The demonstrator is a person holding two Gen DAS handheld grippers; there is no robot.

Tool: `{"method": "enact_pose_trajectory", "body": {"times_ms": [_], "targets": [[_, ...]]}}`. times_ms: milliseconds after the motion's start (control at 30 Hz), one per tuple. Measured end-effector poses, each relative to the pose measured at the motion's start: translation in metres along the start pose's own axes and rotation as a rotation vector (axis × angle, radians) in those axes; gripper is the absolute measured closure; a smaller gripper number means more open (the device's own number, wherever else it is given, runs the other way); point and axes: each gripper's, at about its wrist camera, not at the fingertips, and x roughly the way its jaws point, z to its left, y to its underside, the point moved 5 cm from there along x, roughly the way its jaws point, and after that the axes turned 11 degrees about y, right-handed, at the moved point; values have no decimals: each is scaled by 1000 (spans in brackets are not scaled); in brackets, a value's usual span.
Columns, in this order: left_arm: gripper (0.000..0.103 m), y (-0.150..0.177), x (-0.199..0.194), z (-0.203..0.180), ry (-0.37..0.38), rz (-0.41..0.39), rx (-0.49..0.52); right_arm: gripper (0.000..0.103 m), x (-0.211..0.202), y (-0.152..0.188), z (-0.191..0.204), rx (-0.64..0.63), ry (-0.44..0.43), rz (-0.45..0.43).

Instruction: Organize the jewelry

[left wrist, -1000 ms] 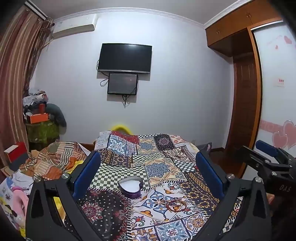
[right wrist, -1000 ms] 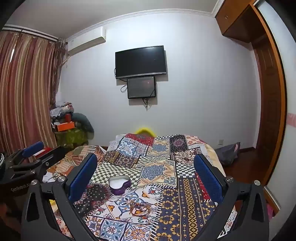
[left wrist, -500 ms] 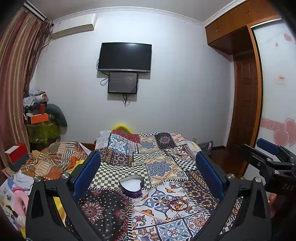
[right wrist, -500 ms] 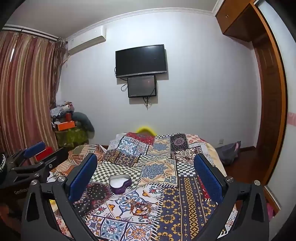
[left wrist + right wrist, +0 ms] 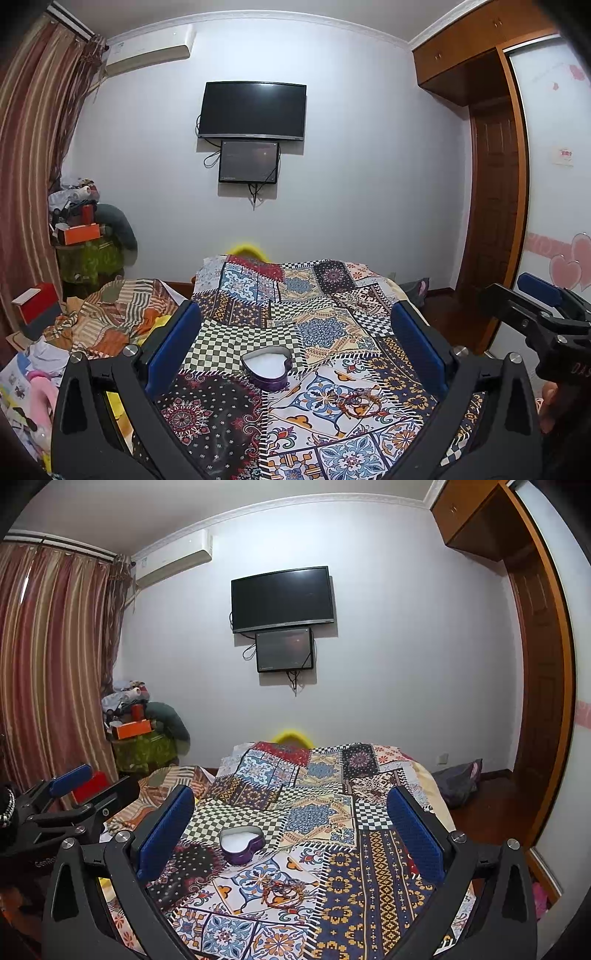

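A purple heart-shaped box (image 5: 266,369) with a white inside stands open on the patterned bedspread (image 5: 295,321); it also shows in the right wrist view (image 5: 242,843). A small pile of jewelry, red beads and thin rings (image 5: 356,400), lies on the spread just right of the box and nearer to me; the right wrist view shows this jewelry (image 5: 284,890) too. My left gripper (image 5: 295,347) is open and empty above the spread. My right gripper (image 5: 291,827) is open and empty, to the right of the left one.
A crumpled striped blanket (image 5: 110,317) lies left of the bed. A cluttered stand (image 5: 85,243) is by the curtain. A TV (image 5: 253,110) hangs on the far wall. A wardrobe and door (image 5: 495,206) stand at right.
Both grippers have tilted down and come slightly closer to the bed, so more of the spread and the jewelry shows. Both stay open.
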Motion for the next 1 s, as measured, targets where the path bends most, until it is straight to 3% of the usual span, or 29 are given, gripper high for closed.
{"method": "enact_pose_trajectory", "body": {"times_ms": [1000], "targets": [[0,0,0,-5,-9,3,20,0,2,1,-3,6,-2,12]]}}
